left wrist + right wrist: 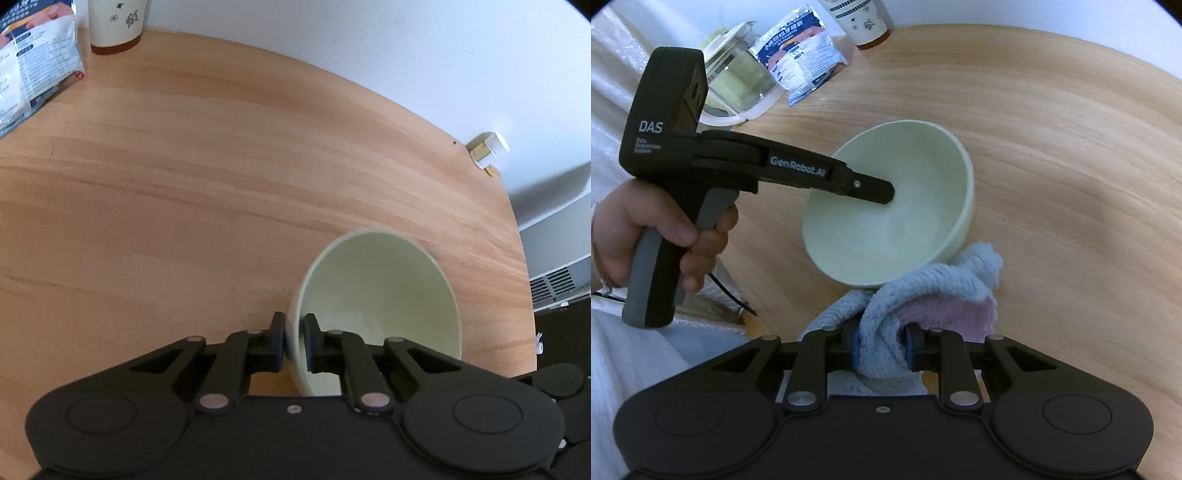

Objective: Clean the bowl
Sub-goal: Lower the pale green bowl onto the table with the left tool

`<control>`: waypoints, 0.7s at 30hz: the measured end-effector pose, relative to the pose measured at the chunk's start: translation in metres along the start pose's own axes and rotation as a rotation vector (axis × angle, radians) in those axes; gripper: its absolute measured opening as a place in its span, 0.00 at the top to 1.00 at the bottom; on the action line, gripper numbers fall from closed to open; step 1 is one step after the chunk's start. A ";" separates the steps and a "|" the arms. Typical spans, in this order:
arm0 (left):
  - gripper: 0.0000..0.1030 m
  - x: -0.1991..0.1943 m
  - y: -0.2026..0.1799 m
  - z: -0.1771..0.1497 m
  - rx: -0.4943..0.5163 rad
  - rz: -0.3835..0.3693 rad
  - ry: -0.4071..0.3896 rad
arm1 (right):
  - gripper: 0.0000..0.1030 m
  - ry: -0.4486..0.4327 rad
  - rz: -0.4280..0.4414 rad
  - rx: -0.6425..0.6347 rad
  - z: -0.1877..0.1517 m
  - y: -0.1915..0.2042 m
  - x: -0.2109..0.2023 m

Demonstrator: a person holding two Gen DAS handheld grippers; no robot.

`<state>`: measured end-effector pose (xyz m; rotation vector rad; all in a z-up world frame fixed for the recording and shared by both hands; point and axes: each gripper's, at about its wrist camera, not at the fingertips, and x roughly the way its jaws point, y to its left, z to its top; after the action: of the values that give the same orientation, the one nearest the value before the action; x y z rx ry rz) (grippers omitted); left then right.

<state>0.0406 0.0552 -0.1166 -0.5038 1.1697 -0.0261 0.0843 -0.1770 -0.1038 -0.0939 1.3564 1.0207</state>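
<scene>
Nearest, the right gripper (pixel 882 345) clamps a fluffy blue-pink cloth (pixel 923 295) under the tilted bowl (pixel 905 221). Beyond, the left gripper (pixel 294 341) pinches its smooth, pale-green round rim above the wood-grain table (pixel 184 166).

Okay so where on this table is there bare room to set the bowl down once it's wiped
The widest bare patch of table lies between the bowl, held tilted by the left tongs, and the snack packet and paper cup. It is crowded by the glass jug and around the cloth in the right tongs.
</scene>
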 end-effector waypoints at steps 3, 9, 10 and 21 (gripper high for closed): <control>0.89 0.000 -0.001 0.000 0.006 -0.002 0.003 | 0.76 -0.016 0.032 0.030 0.002 0.007 0.004; 0.88 0.001 -0.004 0.001 0.021 -0.004 0.006 | 0.76 -0.010 0.061 0.052 0.007 0.021 0.018; 0.88 0.001 -0.004 0.002 0.023 -0.004 0.008 | 0.76 -0.010 0.067 0.056 0.009 0.022 0.020; 0.85 0.006 -0.003 0.004 0.065 -0.007 0.034 | 0.77 -0.014 0.060 0.089 0.011 0.024 0.023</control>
<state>0.0470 0.0521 -0.1191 -0.4517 1.1970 -0.0785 0.0740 -0.1439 -0.1085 0.0206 1.3967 1.0070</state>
